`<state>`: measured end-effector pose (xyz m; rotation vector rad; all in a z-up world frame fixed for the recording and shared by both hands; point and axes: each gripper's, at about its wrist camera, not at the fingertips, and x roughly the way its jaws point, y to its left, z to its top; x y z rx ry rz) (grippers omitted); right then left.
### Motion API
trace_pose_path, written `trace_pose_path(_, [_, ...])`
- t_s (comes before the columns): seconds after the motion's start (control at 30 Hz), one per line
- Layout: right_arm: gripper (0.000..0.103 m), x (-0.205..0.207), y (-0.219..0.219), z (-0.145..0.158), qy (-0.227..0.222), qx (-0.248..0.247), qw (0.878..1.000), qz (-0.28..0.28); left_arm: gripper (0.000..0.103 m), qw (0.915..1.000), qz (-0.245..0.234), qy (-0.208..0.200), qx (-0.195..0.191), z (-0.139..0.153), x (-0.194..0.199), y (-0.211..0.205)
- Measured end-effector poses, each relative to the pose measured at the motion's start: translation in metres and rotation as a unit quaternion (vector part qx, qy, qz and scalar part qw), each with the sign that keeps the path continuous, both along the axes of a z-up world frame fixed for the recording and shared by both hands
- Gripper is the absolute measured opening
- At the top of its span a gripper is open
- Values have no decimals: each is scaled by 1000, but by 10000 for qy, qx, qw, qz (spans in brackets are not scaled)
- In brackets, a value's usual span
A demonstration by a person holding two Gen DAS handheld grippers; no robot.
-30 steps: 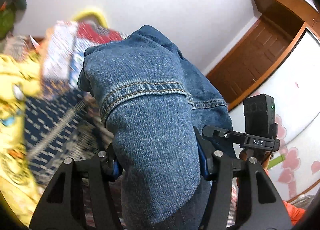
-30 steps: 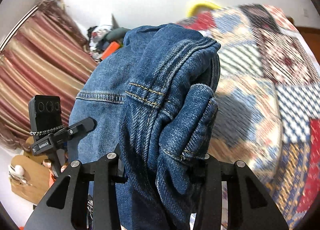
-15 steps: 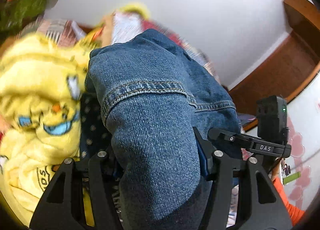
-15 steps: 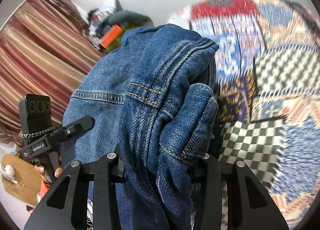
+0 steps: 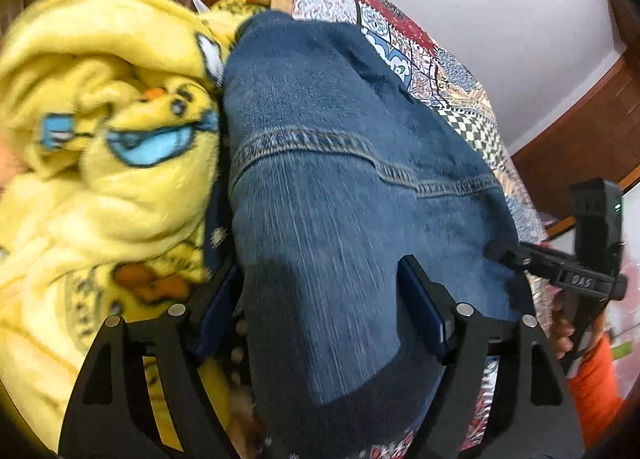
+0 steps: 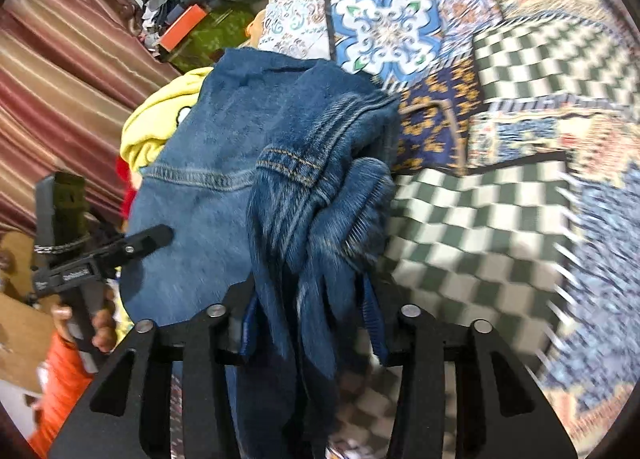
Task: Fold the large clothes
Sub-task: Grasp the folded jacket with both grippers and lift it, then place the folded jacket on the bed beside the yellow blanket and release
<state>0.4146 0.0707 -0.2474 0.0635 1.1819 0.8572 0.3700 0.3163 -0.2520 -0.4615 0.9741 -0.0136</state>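
Bunched, stitched blue denim jeans [image 5: 320, 187] beside fleecy yellow blanket [image 5: 100, 131]

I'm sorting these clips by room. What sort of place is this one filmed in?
Most likely a bedroom in a home. The denim garment lies on a patchwork quilt spread like bedding, a yellow cartoon-print blanket is heaped beside it, and striped curtains hang behind.
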Motion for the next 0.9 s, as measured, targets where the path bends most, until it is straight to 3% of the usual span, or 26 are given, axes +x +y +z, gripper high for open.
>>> trace_pose_path(0.07, [46,-9,-14,4,-171,-186,9996,-108,88,9996,73,-11,261,7,-17,-3])
trace_pose_path(0.23, [50,-26,-23,14,-361,-589,9970,-342,89,9971,205,188,708,10,-43,-12])
trace_pose_path(0.4, [50,-51,-30,48,-686,-699,9943,-432,88,9905,366,130,1320,45,-73,-35])
trace_pose_path(0.57, [50,-95,-47,120,-1385,-154,9890,-501,88,9796,376,-640,1867,112,-114,-66])
trace_pose_path(0.7, [50,-145,-60,185,-2133,438,9746,-533,88,9662,432,-1475,2071,172,-150,-95])
trace_pose_path(0.9, [50,-215,-79,249,-3064,1159,9424,-680,88,9267,628,-2830,2391,250,-228,-144])
